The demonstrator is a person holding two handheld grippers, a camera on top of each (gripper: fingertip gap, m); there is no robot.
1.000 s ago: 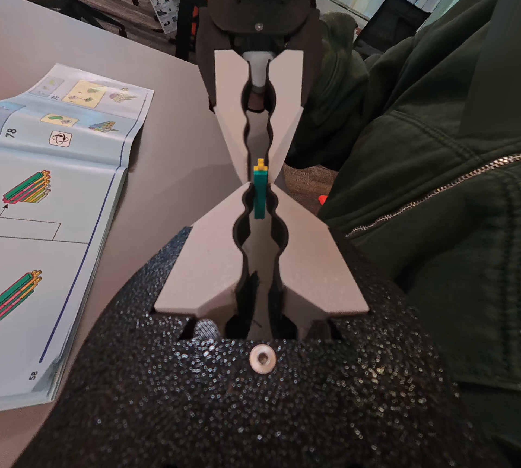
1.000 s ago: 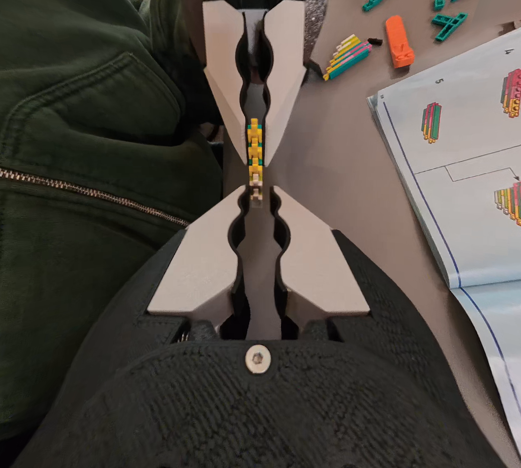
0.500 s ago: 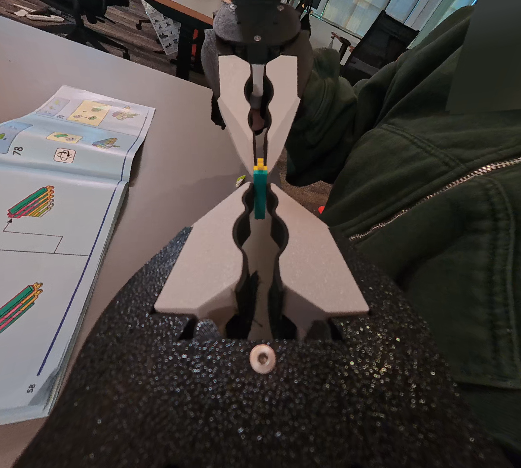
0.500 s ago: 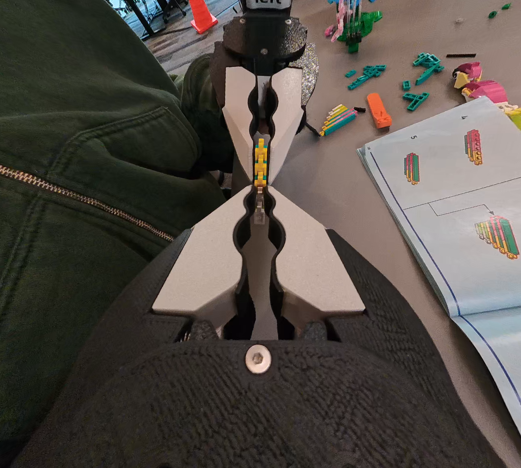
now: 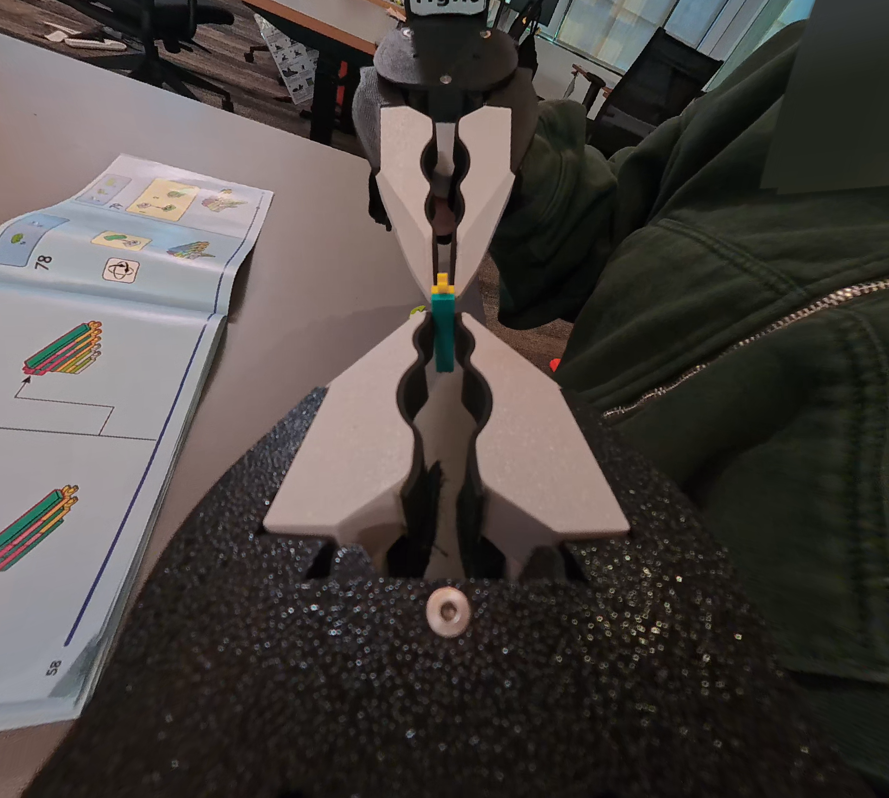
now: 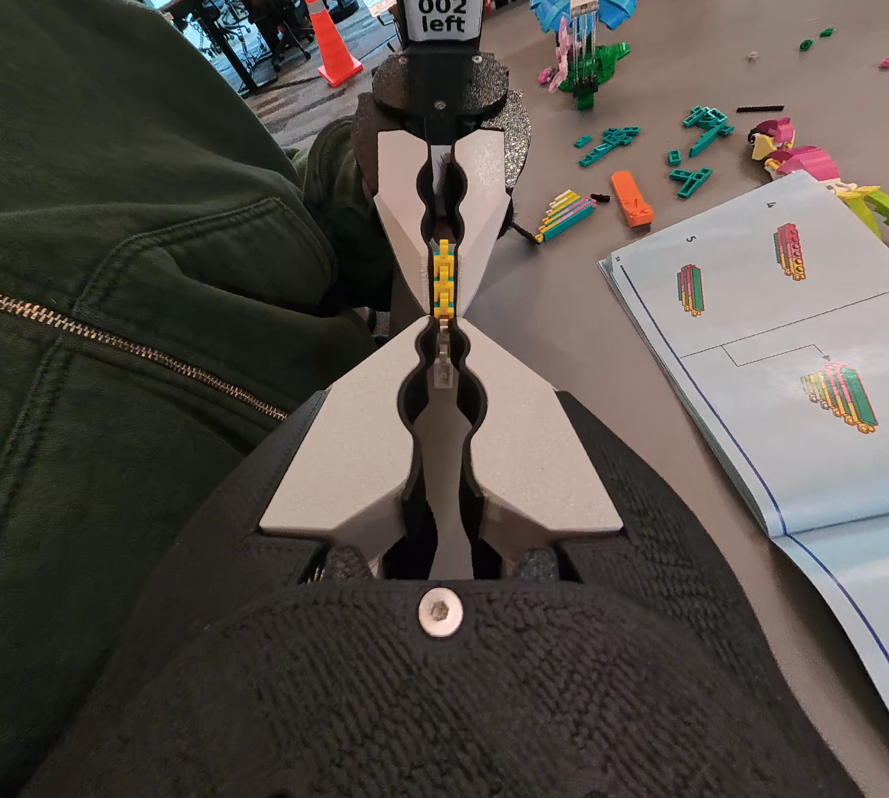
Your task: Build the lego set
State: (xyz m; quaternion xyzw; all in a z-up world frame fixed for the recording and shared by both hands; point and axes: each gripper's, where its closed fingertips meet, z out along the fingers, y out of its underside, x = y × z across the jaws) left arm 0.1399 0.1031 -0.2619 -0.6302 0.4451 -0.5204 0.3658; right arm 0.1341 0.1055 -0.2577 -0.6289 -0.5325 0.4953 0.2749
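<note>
Left gripper [image 5: 443, 332]: jaws nearly closed, clamped on a teal lego strip [image 5: 443, 339] standing on edge between the tips.
Right gripper [image 6: 442, 337]: jaws nearly closed, gripping a pale translucent lego piece [image 6: 443, 366].
Contact: both grippers meet tip to tip above the table edge; yellow lego pieces [image 6: 442, 279] sit along the teal strip in the left gripper's grasp.
Instruction booklet [image 6: 769, 342]: open on the grey table [image 6: 553, 318].
Loose parts: teal lego pieces [image 6: 692, 149], orange brick separator [image 6: 631, 205], striped lego stack [image 6: 567, 217], blue lego flower [image 6: 584, 0] beyond the booklet.

A teal-and-yellow lego strip [image 5: 443, 332], pale blue instruction booklet [image 6: 750, 342], orange brick separator [image 6: 631, 205] and dark green jacket [image 6: 120, 198].
</note>
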